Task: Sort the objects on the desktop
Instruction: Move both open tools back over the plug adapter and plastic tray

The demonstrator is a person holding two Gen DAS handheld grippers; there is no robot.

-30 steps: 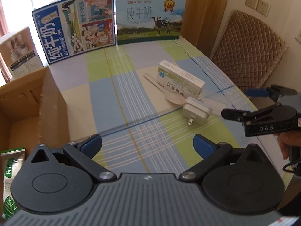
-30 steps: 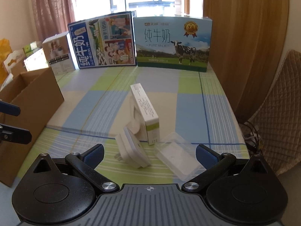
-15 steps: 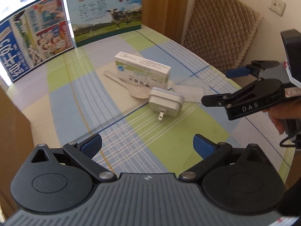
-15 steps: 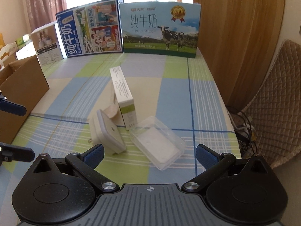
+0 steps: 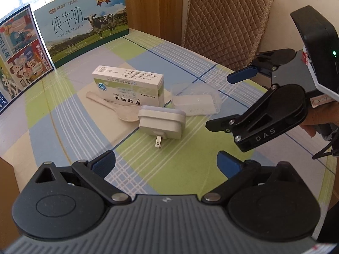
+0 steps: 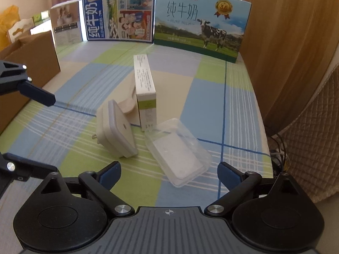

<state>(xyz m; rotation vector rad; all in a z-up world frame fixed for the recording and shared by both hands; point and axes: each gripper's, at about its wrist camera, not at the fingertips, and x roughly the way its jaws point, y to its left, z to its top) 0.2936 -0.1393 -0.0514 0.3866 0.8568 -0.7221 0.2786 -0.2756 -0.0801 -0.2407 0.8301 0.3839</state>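
A white plug adapter [image 5: 162, 124] [image 6: 115, 131] lies on the checked tablecloth beside a white-and-green medicine box [image 5: 129, 86] [image 6: 145, 89], a pale spoon [image 5: 114, 108] [image 6: 127, 105] and a clear plastic container [image 5: 195, 101] [image 6: 178, 150]. My left gripper [image 5: 166, 163] is open and empty, with the adapter a short way ahead of it. My right gripper [image 6: 169, 174] [image 5: 220, 101] has wide jaws that are closing. Nothing is gripped, and the clear container lies just beyond its tips. One of the left fingers [image 6: 38, 94] shows at the left of the right wrist view.
Two milk cartons [image 6: 201, 25] [image 6: 118, 12] stand along the table's far edge. An open cardboard box [image 6: 31, 50] sits at the left. A quilted chair [image 5: 226, 25] stands past the right table edge, and a hand [image 5: 317, 118] holds the right gripper.
Both grippers have sunk closer to the cluster of objects. The left one swung right, so the cardboard box has nearly left its view and the right gripper looms larger.
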